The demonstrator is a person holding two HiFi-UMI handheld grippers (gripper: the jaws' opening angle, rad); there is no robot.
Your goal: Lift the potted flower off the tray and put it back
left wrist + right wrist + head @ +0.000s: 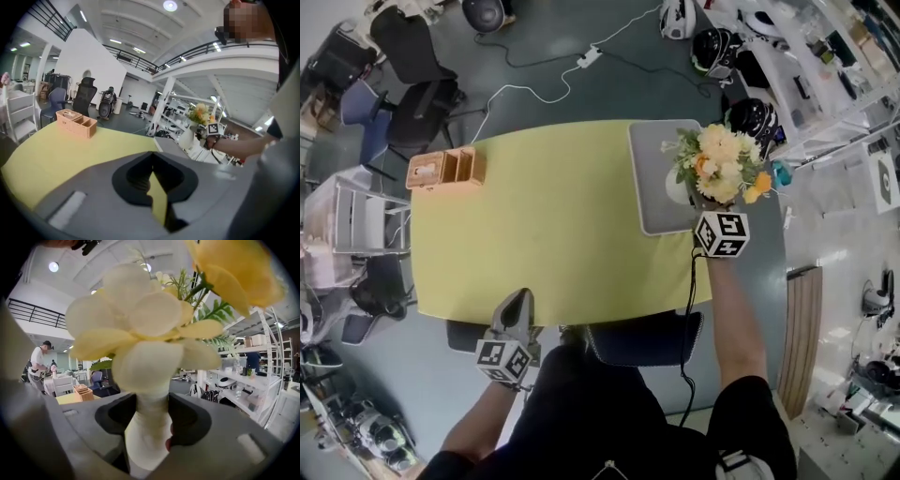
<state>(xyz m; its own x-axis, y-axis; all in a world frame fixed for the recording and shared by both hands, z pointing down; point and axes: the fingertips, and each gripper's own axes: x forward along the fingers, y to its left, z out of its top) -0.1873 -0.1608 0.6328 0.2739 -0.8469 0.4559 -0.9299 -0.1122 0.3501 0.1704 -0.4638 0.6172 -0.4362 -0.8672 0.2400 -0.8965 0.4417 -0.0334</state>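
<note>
The right gripper (149, 416) is clamped on the white neck of the pot (146, 437), one jaw on each side. The flower (150, 333) fans out right above and ahead of the jaws, cream and yellow blooms with green sprigs. That pot is the nearest container, and the bouquet is all it holds.

Below the jaws lies the grey tray (652, 159). The flower is over it, but I cannot tell whether the pot's base rests on the tray or hangs just above it. By my reading the grip is made; left to do is whatever remains of the lift and set-down, then the release. Nothing else is in the tray.

The left gripper (151, 164) sits apart from all this, at the near edge of the yellow table (553, 225). Its jaws are together on nothing, and I judge it idle.

Farthest from both tools, at the table's far corner, stands a wooden box (445, 169). One end compartment holds something pale I cannot name; the others look empty.
</note>
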